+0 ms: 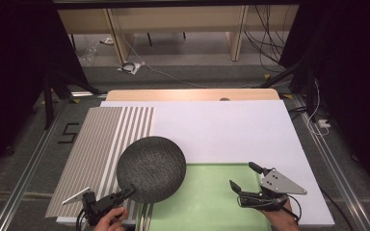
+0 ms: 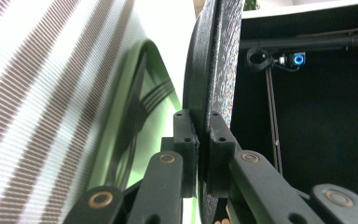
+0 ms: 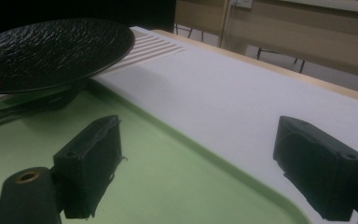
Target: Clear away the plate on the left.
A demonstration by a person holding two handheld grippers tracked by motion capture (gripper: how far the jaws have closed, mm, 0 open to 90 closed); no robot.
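Black textured plate being held above the table by the left gripper

The plate [image 1: 151,168] is being pinched at its near rim by the left gripper [image 1: 125,193], hanging over the striped mat [image 1: 96,149] and green tray [image 1: 207,202]; farther right, the right gripper [image 1: 245,179] is being held with jaws wide apart, nothing between them

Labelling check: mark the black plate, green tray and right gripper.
black plate [image 1: 151,168], high view, middle of its textured face
green tray [image 1: 207,202], high view, bare floor of the tray
right gripper [image 1: 244,177], high view, midway between its open fingertips
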